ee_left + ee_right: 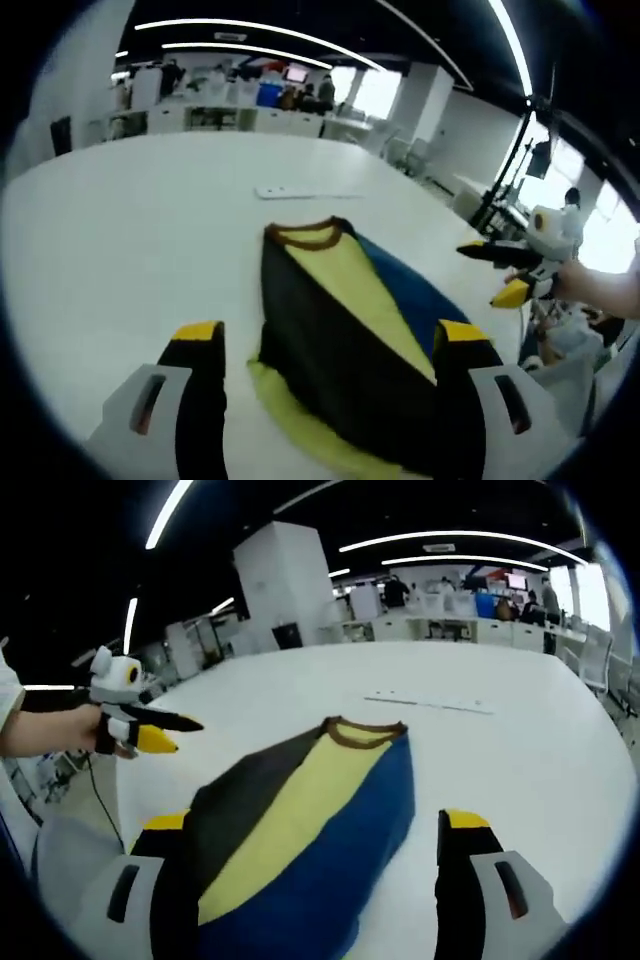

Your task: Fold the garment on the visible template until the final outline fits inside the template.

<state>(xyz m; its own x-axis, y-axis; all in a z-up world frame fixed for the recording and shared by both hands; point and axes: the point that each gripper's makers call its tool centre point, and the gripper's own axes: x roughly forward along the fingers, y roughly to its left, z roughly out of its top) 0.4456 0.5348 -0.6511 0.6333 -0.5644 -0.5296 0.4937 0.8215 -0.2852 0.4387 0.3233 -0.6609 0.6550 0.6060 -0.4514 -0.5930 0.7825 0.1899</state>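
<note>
- My left gripper (330, 345) is wide open with nothing in it, one jaw either side of the near end of the shirt (345, 340), hovering over it as far as I can judge.
- My right gripper (320, 835) is the same: jaws spread, empty, the cloth running between them and partly across the left-hand jaw.
- In the right gripper view I catch my left gripper (148, 730) out to the side in a hand (95, 730), well apart from the cloth.
- The shirt (300, 830) lies on the white table (120, 230), already folded into a long narrow shape, black, yellow and blue panels, brown collar (305, 235) at the far end.
- I judge it light, soft and floppy; layers will slide over each other, so a pinch has to catch every layer.
- Best hold, I reckon, is the two near corners of the folded strip, then carry them towards the collar.
- A pale strip (300, 191) lies on the table beyond the collar; I cannot make out a template outline.
</note>
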